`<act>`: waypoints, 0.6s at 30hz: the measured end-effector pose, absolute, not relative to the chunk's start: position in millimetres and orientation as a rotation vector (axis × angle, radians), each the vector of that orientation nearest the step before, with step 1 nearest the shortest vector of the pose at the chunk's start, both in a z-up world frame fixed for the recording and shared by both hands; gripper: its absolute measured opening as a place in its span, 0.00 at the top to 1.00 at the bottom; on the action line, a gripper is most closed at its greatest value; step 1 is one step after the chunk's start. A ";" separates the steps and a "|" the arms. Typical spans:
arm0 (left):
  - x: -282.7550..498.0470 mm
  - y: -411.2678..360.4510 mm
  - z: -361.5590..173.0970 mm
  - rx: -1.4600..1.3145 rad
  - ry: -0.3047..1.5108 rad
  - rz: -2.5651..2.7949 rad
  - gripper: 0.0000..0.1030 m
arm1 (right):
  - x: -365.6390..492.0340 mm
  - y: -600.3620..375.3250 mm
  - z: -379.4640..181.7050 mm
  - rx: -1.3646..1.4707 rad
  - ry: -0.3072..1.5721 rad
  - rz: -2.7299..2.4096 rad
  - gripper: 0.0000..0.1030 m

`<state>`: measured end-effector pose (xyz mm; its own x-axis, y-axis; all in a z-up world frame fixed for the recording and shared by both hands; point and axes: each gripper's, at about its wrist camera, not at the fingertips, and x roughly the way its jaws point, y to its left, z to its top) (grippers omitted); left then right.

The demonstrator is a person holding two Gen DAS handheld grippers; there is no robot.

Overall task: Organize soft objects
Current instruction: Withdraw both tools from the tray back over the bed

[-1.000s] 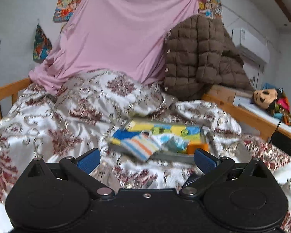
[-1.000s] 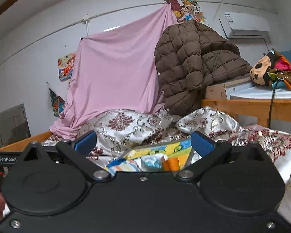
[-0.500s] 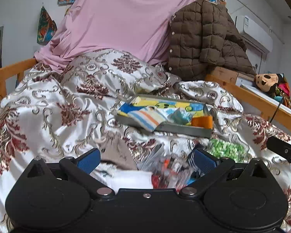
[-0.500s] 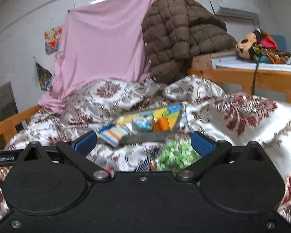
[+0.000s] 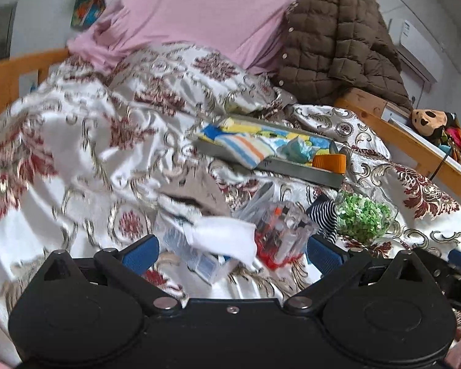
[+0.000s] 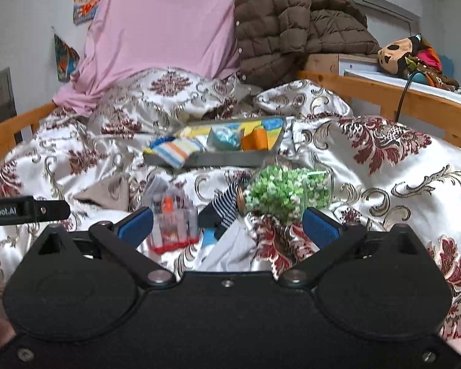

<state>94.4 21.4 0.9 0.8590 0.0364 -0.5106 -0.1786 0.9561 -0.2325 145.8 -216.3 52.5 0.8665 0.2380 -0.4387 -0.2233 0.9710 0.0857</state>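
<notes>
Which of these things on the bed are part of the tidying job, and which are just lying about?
Likely part of the job:
tray
striped cloth
striped sock
white cloth
tan cloth
green bundle
clear packet

Just lying about:
brown jacket
pink sheet
plush toy
quilt

Both claws are open and empty.
</notes>
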 end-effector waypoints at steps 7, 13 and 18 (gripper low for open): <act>96.4 18.1 -5.4 -0.271 0.581 0.091 0.01 | 152.8 -210.3 42.1 0.018 0.570 0.232 0.01; 99.3 19.4 -10.0 -0.276 0.621 0.091 0.01 | 161.8 -206.2 33.4 -0.013 0.641 0.228 0.01; 102.5 18.9 -13.4 -0.265 0.656 0.104 0.01 | 167.9 -205.1 26.9 -0.022 0.695 0.235 0.01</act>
<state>102.5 18.9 -13.4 0.7888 0.0123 -0.6146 -0.1791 0.9610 -0.2106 167.9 -205.1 26.9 0.7431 0.2068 -0.6364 -0.2213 0.9735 0.0579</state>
